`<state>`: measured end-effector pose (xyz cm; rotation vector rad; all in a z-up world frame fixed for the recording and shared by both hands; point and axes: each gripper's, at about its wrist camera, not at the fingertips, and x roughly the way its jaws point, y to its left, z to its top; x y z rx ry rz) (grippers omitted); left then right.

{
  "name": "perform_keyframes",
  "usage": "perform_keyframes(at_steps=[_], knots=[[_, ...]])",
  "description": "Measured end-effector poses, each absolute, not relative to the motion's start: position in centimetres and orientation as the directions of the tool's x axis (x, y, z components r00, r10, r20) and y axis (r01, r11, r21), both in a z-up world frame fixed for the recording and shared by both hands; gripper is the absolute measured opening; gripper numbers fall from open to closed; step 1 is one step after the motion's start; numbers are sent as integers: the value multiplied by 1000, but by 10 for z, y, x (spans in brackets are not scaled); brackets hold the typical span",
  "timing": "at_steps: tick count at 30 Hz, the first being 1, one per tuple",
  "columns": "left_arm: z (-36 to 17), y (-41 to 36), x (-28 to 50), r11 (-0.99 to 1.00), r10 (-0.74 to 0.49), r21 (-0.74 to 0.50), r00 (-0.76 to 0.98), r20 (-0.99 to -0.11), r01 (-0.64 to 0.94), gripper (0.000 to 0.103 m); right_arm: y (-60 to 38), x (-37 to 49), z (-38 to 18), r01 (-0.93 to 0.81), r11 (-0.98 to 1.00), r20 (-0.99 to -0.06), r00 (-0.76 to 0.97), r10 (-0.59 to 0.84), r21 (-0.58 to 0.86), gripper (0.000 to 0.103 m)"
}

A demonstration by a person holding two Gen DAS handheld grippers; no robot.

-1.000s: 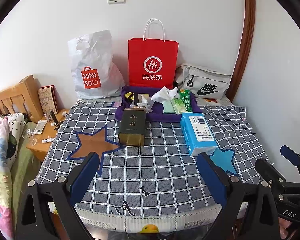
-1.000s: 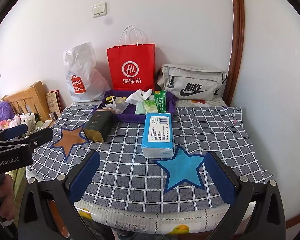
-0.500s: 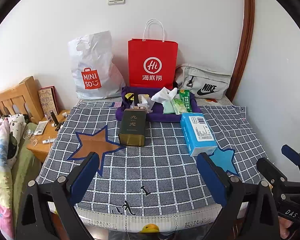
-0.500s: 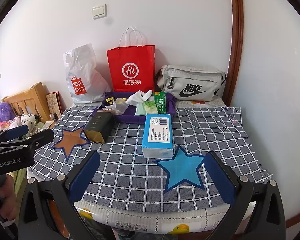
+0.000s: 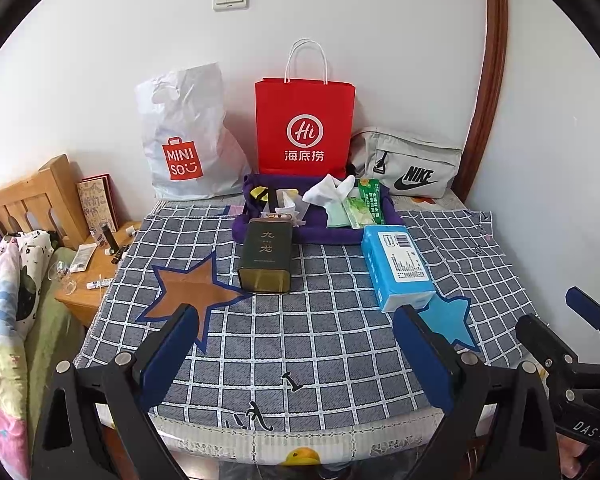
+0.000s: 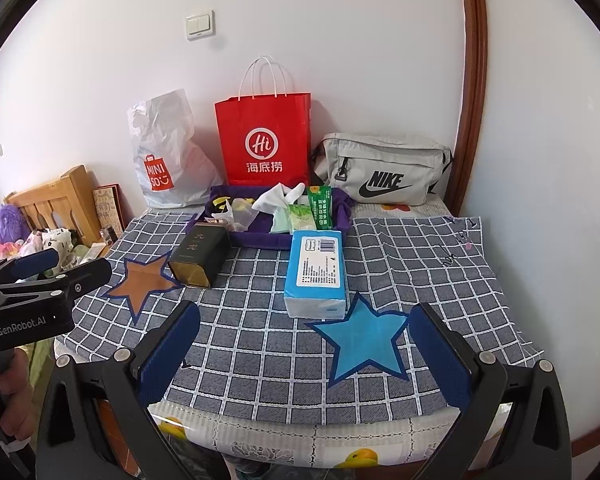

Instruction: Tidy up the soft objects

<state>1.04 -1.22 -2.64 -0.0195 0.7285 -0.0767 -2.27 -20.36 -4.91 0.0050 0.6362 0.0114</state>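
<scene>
Both the left gripper [image 5: 300, 344] and right gripper [image 6: 304, 340] hover spread wide over the checked cloth [image 6: 260, 344], holding nothing. The blue tissue pack [image 6: 316, 276] lies at twelve o'clock of the right gripper, touching the blue star [image 6: 364, 344], with the purple tray [image 6: 260, 238] just beyond it.

A grey cloth [image 6: 400, 252] with a white grid carries a brown star [image 6: 142, 282] and a blue star [image 6: 362, 340], both dark-edged. The tissue pack [image 6: 316, 272] is light blue, the tin [image 6: 200, 254] dark olive, the tray [image 6: 260, 236] purple, the paper bag [image 6: 264, 140] red.
</scene>
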Motion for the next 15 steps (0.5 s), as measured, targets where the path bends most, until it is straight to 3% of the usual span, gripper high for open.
perform_keyframes(at_steps=[15], knots=[[-25,-9,14,996,-85,-40,741,-666,78,98,-206,-25,-46,-10,1000,-587,809,13,9,103]])
